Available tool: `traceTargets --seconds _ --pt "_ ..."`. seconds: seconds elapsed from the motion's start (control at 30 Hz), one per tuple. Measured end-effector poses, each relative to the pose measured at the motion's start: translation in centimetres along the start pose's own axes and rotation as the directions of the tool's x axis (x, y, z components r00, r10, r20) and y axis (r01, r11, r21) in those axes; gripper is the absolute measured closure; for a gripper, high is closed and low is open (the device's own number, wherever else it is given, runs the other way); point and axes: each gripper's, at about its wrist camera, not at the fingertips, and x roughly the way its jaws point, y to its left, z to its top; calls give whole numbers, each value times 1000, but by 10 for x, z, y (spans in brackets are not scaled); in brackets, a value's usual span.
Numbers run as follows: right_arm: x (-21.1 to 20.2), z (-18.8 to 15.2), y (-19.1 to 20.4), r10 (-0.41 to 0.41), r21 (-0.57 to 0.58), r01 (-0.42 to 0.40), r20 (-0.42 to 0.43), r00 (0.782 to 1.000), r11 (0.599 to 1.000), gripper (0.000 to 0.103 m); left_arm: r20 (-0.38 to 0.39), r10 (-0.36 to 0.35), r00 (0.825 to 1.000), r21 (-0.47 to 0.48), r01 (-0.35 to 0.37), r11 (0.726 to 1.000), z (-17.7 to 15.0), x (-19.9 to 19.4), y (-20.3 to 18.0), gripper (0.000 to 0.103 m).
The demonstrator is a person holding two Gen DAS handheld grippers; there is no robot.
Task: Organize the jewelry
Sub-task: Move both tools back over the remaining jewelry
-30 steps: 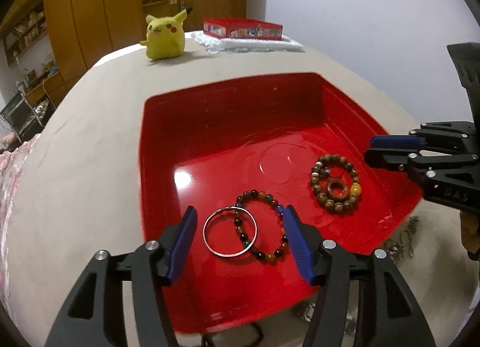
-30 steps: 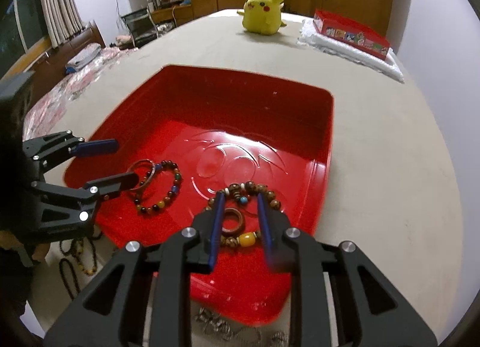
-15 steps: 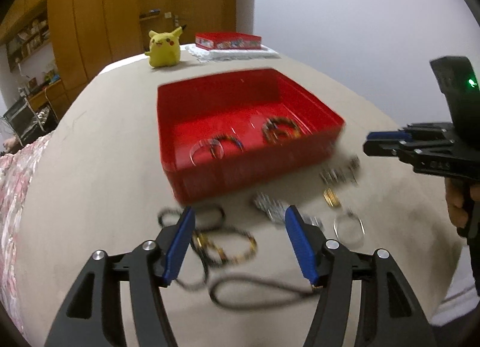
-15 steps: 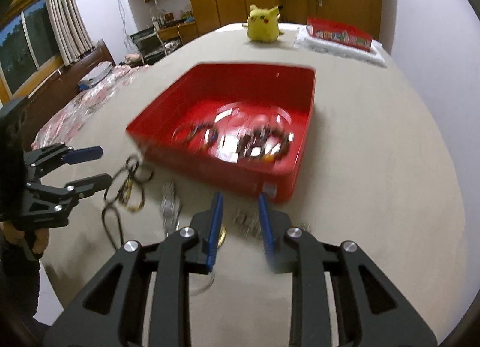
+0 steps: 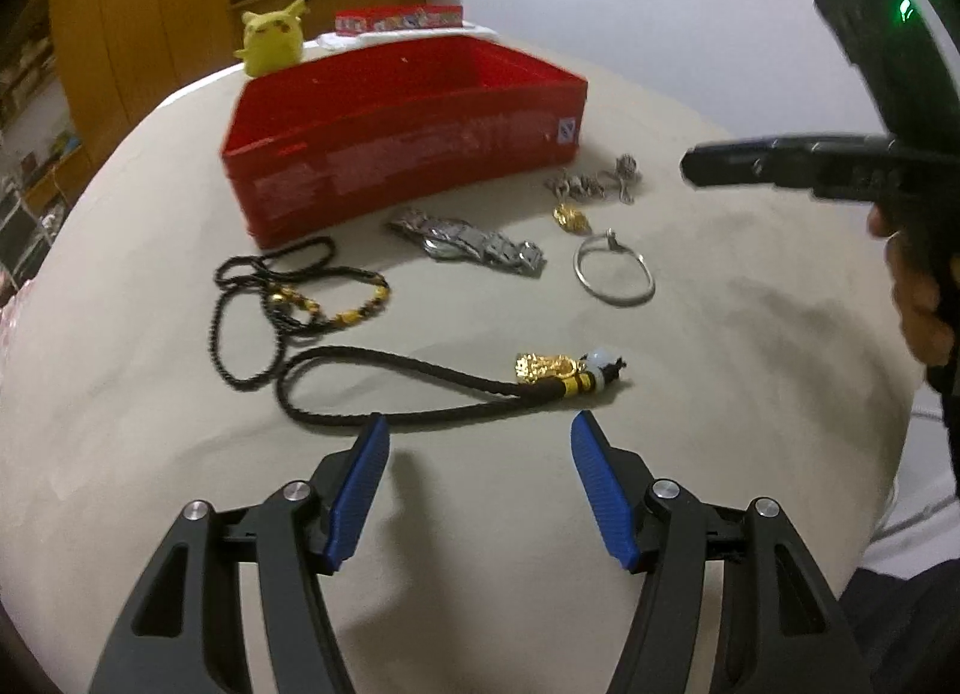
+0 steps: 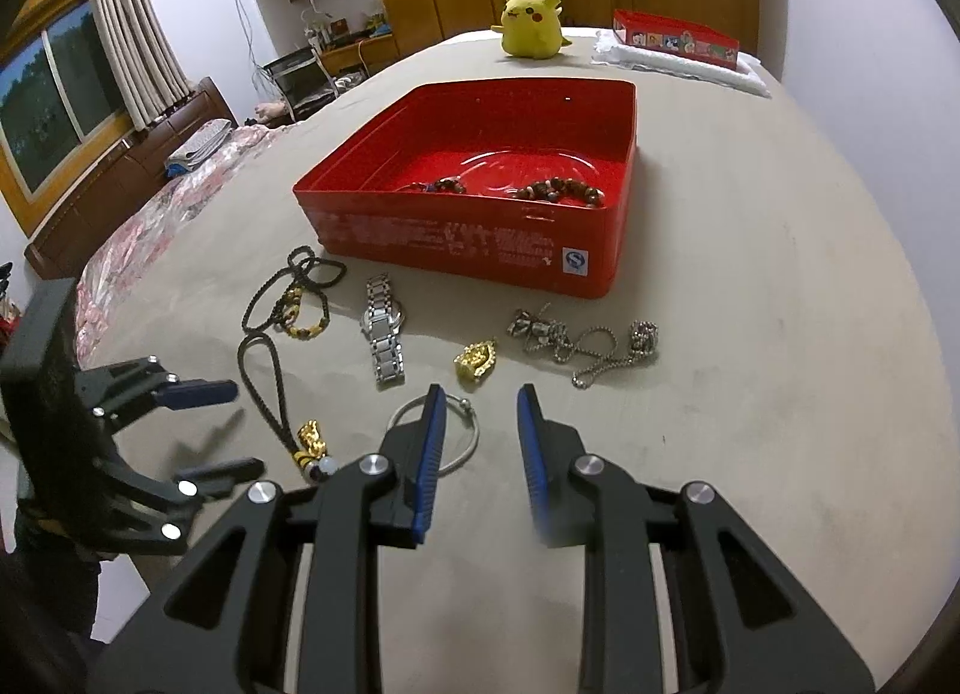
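Covering a wardrobe-lined bedroom's bed, the beige sheet point(image 6: 750, 286) lies beneath both empty grippers, left gripper point(image 5: 477, 436) and right gripper point(image 6: 477, 409) parted.

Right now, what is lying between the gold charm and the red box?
Nothing lies there. In the right wrist view, only bare tabletop stretches from the gold charm to the red box. The silver watch lies off to the left.

Dim warm indoor light, soft shadows under the left gripper point(image 5: 477, 436), motion blur on the red tin point(image 5: 408, 153) in left view, heavy fisheye vignetting at corners.
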Motion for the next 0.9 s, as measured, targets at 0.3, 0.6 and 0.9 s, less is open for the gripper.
traceTargets --seconds 0.3,0.6,0.9 --pt "11 -8 -3 -1 11 1 -34 999 1000 77 -18 38 999 17 -37 999 11 14 4 36" --pt "19 -6 -3 8 14 -7 -46 999 1000 77 -4 -2 1000 26 2 1000 14 15 10 42" --pt "20 -4 -6 10 27 -9 -48 999 1000 77 30 -11 999 17 10 1000 28 1 2 34"
